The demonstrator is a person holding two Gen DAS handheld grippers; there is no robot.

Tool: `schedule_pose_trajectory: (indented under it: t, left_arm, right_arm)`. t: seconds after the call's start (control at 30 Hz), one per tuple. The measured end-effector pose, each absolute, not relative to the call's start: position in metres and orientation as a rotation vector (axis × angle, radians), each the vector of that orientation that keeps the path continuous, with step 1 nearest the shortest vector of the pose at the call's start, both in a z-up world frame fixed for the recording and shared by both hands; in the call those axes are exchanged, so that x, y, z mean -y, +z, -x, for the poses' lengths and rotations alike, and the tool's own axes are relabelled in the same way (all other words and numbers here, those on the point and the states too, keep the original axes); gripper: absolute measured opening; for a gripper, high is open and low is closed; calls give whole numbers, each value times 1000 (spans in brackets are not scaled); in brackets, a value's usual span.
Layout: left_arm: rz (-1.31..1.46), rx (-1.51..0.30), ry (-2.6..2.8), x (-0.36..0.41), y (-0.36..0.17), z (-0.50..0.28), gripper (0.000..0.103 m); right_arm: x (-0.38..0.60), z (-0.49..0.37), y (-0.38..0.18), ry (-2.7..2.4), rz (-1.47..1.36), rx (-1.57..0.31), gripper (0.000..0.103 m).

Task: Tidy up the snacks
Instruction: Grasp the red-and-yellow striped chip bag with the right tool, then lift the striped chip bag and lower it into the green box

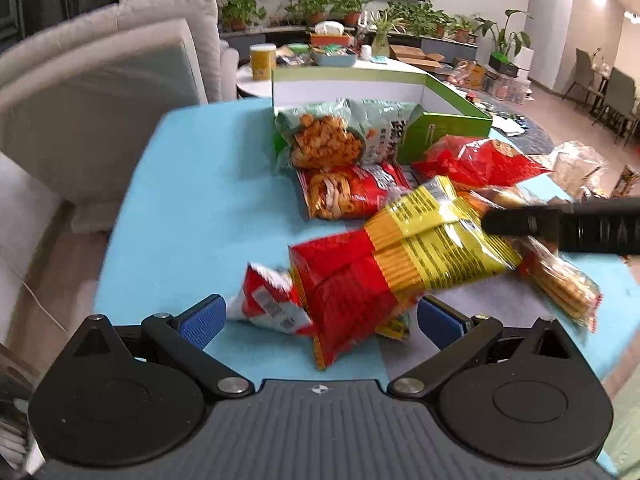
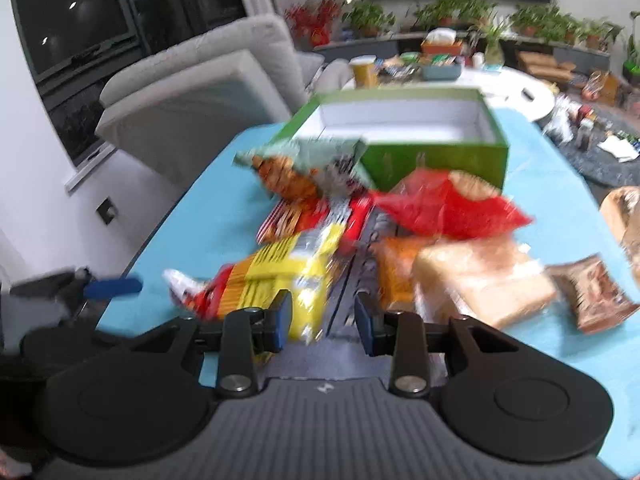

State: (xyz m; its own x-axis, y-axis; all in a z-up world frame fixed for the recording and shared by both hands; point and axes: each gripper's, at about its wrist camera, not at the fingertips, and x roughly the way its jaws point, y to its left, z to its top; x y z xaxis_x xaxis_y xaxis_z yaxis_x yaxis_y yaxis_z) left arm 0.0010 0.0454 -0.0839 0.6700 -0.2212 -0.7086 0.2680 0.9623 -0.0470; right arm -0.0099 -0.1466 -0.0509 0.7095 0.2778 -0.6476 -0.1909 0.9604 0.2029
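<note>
Looked light, crinkly and slick: the red-and-yellow foil snack bag [image 1: 396,252], puffed with air, contents likely brittle. Best taken by a flat sealed end rather than the pillowy middle. Lay slanted on the pale blue table mat [image 1: 192,184], red end between the wide-spread blue pads of the left gripper [image 1: 318,322], untouched by either pad. Yellow end sat just ahead of the right gripper [image 2: 322,320], jaws parted, nothing pinched, though blur hid the fine detail. Beyond both claws stood the open green cardboard box [image 2: 436,160], white inside, seemingly unfilled.
</note>
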Motion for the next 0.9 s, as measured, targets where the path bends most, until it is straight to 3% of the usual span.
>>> schedule_pose_trajectory:
  t: [0.23,0.47,0.6,0.9]
  left_arm:
    - [107,-859,-403,-59,-93,-10,93]
    - [115,-898,-387,-62,-104,-15,92]
    - [108,-868,-446,-69,-97,-9,93]
    - [4,-873,-503,-50,-107,-21,94]
  right_arm:
    - [134,-9,-51,286,-110,-741,79]
    - [126,-21,-67,292,-89,-790,78]
    - [143,-8,-78,304,-139,-833,73]
    - [150,2,-83,292,-210,-870,76]
